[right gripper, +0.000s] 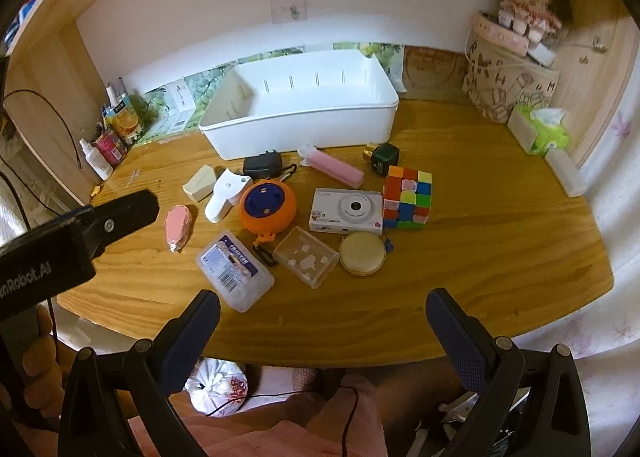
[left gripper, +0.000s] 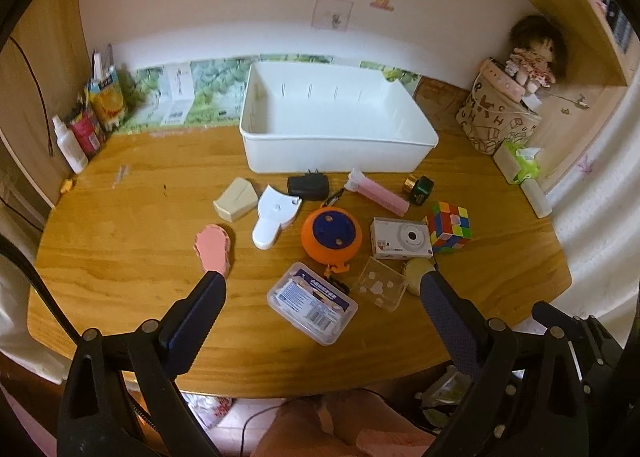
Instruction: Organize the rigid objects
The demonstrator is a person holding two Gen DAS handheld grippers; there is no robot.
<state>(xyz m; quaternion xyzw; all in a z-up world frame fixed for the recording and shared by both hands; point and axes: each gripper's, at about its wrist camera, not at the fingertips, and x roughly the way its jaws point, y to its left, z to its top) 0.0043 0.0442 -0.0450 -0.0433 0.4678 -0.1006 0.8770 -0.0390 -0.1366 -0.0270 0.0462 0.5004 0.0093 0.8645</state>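
Wooden desk (left gripper: 120,241), bare plank at front. White plastic bin (left gripper: 340,145) at back, nothing inside. Scatter lies just before bin: Rubik's cube (right gripper: 408,197), orange round case (right gripper: 267,209), white compact camera (right gripper: 346,213), clear lidded boxes (right gripper: 306,257). All look light, stiff; camera likely fragile, take by short ends. Cube by flat faces. Left gripper (left gripper: 320,289) spread wide, holding nothing. Right gripper (right gripper: 322,309) likewise, hovering near desk edge.
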